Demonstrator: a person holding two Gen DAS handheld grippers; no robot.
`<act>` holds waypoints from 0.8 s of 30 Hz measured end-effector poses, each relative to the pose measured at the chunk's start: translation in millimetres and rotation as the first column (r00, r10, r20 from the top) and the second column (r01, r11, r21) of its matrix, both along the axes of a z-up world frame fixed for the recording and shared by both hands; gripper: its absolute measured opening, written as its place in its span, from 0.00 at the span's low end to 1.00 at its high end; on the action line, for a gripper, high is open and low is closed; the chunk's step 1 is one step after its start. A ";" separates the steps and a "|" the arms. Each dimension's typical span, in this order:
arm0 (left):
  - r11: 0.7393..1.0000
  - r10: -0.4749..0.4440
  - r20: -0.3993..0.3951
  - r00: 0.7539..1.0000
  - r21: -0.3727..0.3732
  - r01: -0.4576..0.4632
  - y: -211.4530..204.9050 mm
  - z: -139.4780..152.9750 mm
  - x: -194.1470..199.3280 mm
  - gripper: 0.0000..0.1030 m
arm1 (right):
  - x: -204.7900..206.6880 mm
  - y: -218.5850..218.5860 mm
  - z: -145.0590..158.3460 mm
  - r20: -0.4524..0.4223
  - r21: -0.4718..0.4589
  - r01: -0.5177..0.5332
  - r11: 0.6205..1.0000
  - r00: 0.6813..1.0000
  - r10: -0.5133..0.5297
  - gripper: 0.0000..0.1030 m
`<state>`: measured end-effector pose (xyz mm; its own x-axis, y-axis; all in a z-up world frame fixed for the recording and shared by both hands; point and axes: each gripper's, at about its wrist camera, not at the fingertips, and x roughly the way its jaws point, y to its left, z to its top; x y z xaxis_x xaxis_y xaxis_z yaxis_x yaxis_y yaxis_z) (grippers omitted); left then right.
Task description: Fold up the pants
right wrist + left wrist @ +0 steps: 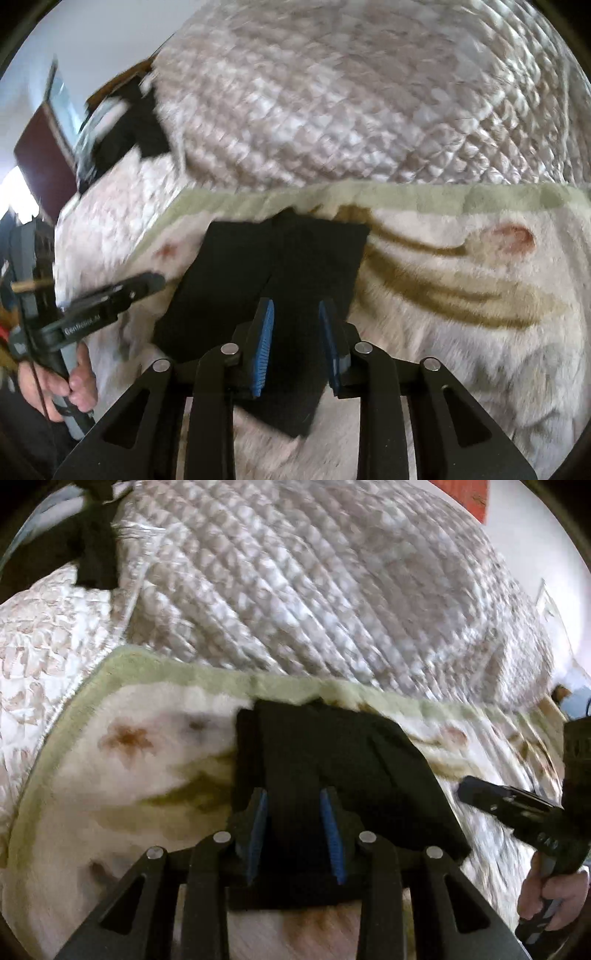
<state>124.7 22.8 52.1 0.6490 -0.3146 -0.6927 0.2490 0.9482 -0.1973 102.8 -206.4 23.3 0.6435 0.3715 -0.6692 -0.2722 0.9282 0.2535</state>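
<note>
My left hand-held gripper hangs over the near edge of the folded black pants, its blue pads spread apart with the dark cloth lying between and below them — the pads do not press on it. My right hand-held gripper stands the same way over the same garment, pads parted, the fabric beneath the gap and not pinched.

The pants lie folded into a compact dark rectangle on a cream fleece blanket with brown leaf and flower marks and a pale green border. They sit near the blanket's far edge, their far side almost at the green border.

From the left camera the right hand-held gripper comes in from the right side, with my right hand wrapped round its handle; from the right camera my left hand shows at the left, gripping its handle.

The blanket is spread on a bed covered by a quilted beige-and-white bedspread. Beyond it — at the bed's far left corner — lies another dark garment, blurred.
</note>
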 end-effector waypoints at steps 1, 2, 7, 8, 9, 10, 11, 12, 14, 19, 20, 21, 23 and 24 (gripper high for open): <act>1.000 -0.008 -0.014 1.000 0.012 0.008 -3.5 -4.8 -2.0 0.31 | -2.8 5.0 -6.7 -0.016 -0.022 -0.010 1.000 1.000 0.010 0.22; 1.000 -0.013 -0.034 0.999 0.024 0.014 -6.5 -11.6 -3.1 0.31 | -5.1 11.2 -17.1 -0.041 -0.064 -0.024 0.998 0.999 0.021 0.22; 0.997 0.014 -0.048 0.999 0.080 -0.010 -12.3 -18.6 -10.9 0.31 | -22.4 10.7 -11.0 -0.019 -0.075 -0.013 0.997 1.000 0.012 0.22; 0.997 0.023 -0.039 0.999 0.075 -0.020 -11.6 -15.4 -16.1 0.31 | -27.0 9.8 -8.6 -0.014 -0.067 -0.010 0.998 1.000 0.009 0.22; 0.997 0.032 -0.034 0.999 0.073 -0.029 -11.3 -13.5 -21.5 0.31 | -32.5 10.1 -7.5 -0.012 -0.066 -0.008 0.998 1.000 0.007 0.22; 0.996 0.043 -0.030 0.999 0.074 -0.040 -11.5 -13.2 -28.4 0.31 | -38.3 10.9 -7.7 -0.012 -0.071 -0.009 0.997 1.000 0.009 0.22; 0.996 0.049 -0.029 0.998 0.075 -0.046 -12.4 -13.1 -34.9 0.31 | -43.5 12.1 -8.5 -0.012 -0.079 -0.009 0.997 1.000 0.008 0.23; 0.996 0.053 -0.030 0.998 0.077 -0.050 -13.4 -13.4 -42.3 0.31 | -48.9 13.3 -9.3 -0.010 -0.090 -0.006 0.996 1.000 0.005 0.23; 0.995 0.061 -0.036 0.998 0.084 -0.058 -15.0 -17.4 -55.7 0.32 | -59.5 15.6 -11.7 -0.011 -0.102 -0.009 0.995 1.000 0.008 0.27; 0.991 0.096 -0.091 0.991 0.105 -0.086 -13.8 -37.2 -74.5 0.36 | -76.6 21.8 -26.2 -0.033 -0.139 -0.017 0.990 0.999 0.012 0.45; 0.990 0.100 -0.099 0.990 0.109 -0.089 -13.1 -40.7 -76.1 0.36 | -76.7 23.6 -30.3 -0.041 -0.155 -0.020 0.988 0.999 0.013 0.45; 0.990 0.100 -0.095 0.990 0.114 -0.089 -13.0 -42.1 -77.6 0.36 | -75.5 24.5 -33.1 -0.047 -0.163 -0.021 0.986 0.999 0.013 0.45; 0.988 0.095 -0.083 0.992 0.127 -0.084 -14.6 -41.9 -78.5 0.38 | -73.7 23.9 -38.0 -0.058 -0.176 -0.015 0.984 0.998 0.004 0.45; 0.989 0.095 -0.083 0.992 0.124 -0.084 -14.2 -42.5 -78.2 0.39 | -72.6 23.1 -40.4 -0.064 -0.183 -0.007 0.983 0.998 -0.005 0.45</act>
<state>46.5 8.7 9.6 0.6052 -0.1688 -0.7780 0.1486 0.9840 -0.0978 30.2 -183.3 -17.1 0.5968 0.2395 -0.7658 -0.2622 0.9602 0.0960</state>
